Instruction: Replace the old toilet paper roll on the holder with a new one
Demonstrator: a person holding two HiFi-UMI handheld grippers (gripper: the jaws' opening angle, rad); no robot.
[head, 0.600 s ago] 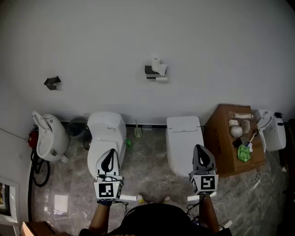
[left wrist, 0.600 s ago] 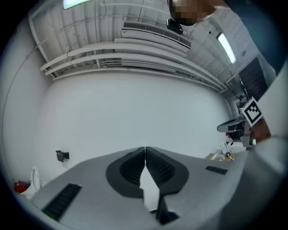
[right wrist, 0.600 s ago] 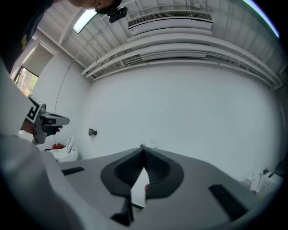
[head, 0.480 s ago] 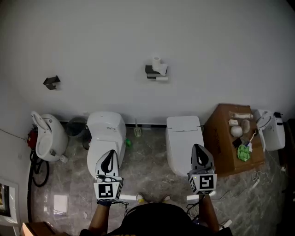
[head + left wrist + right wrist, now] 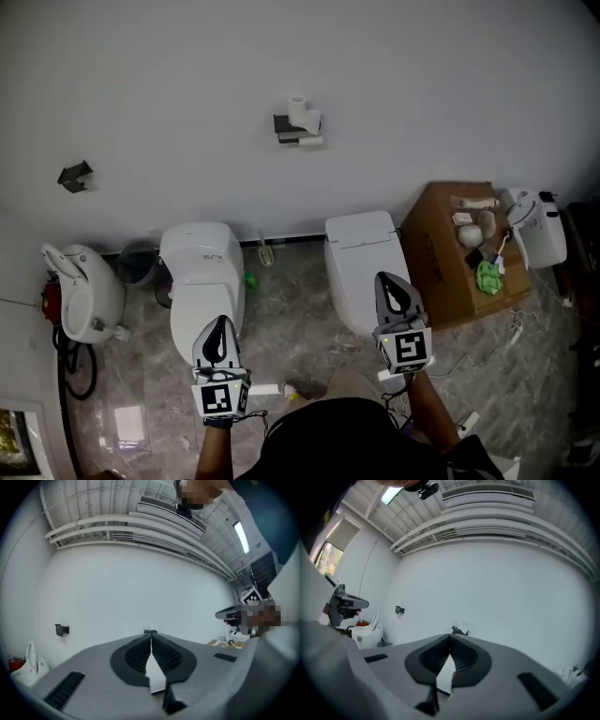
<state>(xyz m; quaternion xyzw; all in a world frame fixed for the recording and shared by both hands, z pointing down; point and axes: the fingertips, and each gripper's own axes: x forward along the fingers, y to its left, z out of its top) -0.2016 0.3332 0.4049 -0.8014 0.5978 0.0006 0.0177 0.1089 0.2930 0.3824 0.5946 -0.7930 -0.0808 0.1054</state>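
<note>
Currently, task not started: roll point(image 5: 301, 116) on wall holder point(image 5: 284, 125) untouched, well ahead of L gripper point(image 5: 219, 324) & R gripper point(image 5: 385, 279), both pressed shut w/ nothing between; whole swap left.

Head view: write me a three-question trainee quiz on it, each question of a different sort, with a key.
1. True or false: the left gripper and the right gripper are both shut, with nothing between their jaws.
2. Where is the holder that bears a roll?
A. On the wall, above and between the left toilet and the right toilet.
B. On top of the box.
C. On the floor.
3. Short answer: what stands just right of the right toilet?

Key
1. True.
2. A.
3. The brown box.
</note>
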